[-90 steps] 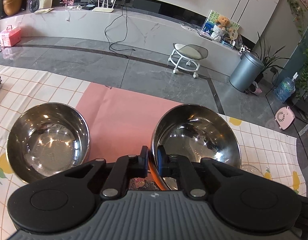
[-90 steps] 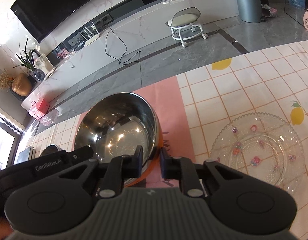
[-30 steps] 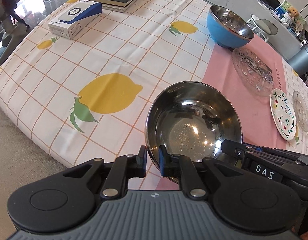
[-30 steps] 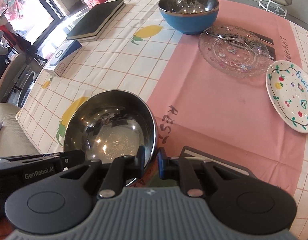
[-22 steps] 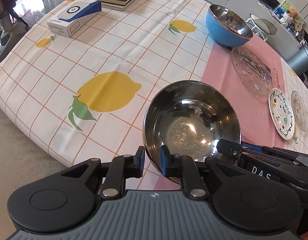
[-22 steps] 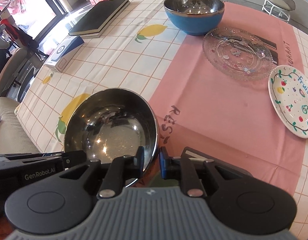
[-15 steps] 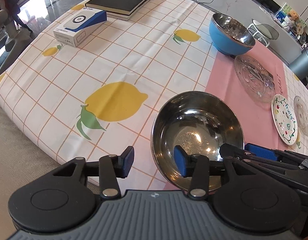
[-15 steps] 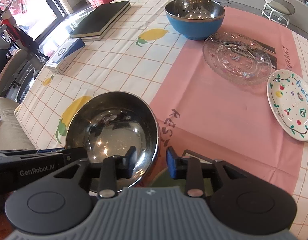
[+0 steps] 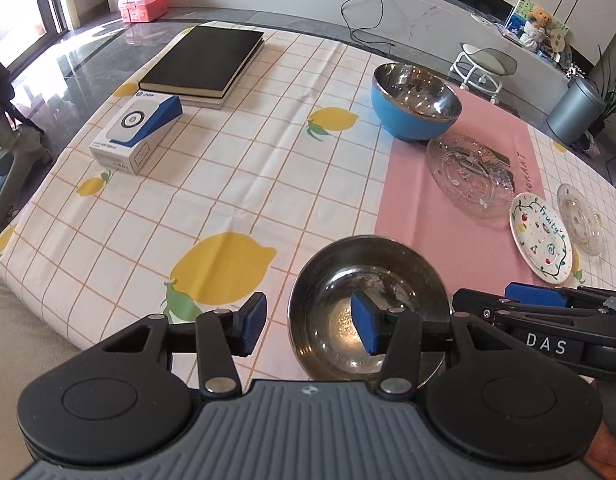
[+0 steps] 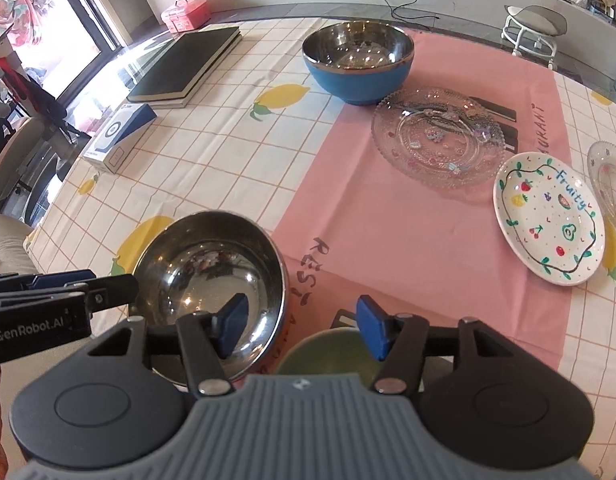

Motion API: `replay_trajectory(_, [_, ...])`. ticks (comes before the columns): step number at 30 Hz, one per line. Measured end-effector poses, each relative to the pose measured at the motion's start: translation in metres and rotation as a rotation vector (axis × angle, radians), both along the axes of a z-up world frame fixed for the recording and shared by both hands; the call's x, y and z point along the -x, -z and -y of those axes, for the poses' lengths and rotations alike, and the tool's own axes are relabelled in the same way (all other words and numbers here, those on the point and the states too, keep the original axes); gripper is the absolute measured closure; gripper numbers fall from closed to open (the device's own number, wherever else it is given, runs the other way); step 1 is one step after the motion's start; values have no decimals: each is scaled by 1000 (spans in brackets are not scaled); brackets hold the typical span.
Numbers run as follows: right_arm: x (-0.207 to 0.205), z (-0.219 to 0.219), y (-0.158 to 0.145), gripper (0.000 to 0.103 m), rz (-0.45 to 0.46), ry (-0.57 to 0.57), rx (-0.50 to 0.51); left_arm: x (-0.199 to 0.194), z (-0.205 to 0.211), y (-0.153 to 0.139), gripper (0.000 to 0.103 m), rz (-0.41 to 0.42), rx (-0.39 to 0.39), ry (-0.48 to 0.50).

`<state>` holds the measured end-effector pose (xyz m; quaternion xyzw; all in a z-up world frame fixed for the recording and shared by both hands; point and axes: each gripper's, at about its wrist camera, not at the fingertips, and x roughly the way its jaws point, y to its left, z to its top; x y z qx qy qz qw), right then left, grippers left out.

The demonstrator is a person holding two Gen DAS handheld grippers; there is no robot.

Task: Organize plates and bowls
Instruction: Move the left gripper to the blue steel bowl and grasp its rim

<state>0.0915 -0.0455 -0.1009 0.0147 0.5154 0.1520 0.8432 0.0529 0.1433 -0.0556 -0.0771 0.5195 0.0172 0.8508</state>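
Note:
A steel bowl (image 9: 368, 300) (image 10: 211, 280) sits near the table's front edge, half on the pink mat. My left gripper (image 9: 310, 326) is open, its jaws straddling the bowl's left rim without touching. My right gripper (image 10: 299, 326) is open, straddling the right rim. A blue steel-lined bowl (image 9: 416, 106) (image 10: 358, 60) stands at the far side. A large glass plate (image 9: 470, 172) (image 10: 438, 136), a white "Fruity" plate (image 9: 540, 236) (image 10: 548, 216) and a small glass plate (image 9: 580, 218) (image 10: 610, 180) lie to the right. A green dish (image 10: 328, 352) shows under the right gripper.
A black book (image 9: 205, 60) (image 10: 185, 64) and a white-blue box (image 9: 137, 136) (image 10: 119, 136) lie on the lemon-print cloth at the left. The table edge (image 9: 27, 292) runs close at the front left. A stool (image 9: 484, 64) and bin (image 9: 576, 110) stand beyond.
Both grippers carried the steel bowl to the front of the table, set it down and opened, letting go of its rim. They have since drawn back and up a little.

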Motion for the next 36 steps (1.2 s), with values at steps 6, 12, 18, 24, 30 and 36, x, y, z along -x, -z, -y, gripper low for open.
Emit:
replay_trajectory(6, [-15, 12, -23, 38, 61, 58, -11, -23, 7, -18, 47, 22, 20, 64])
replay_trajectory(12, [-38, 27, -37, 38, 111, 145, -46, -52, 15, -30, 47, 94, 49, 110])
replay_trajectory(18, [-69, 43, -38, 38, 137, 226, -74, -87, 15, -36, 47, 164, 153, 111])
replay_trajectory(24, [-103, 52, -32, 38, 151, 237, -70, -130, 19, -29, 44, 192, 194, 108])
replay_trajectory(30, [-140, 59, -25, 38, 169, 257, -73, -171, 31, -13, 44, 208, 176, 128])
replay_trajectory(36, [-180, 56, -7, 44, 141, 264, -103, -214, 41, 10, 44, 185, 130, 141])
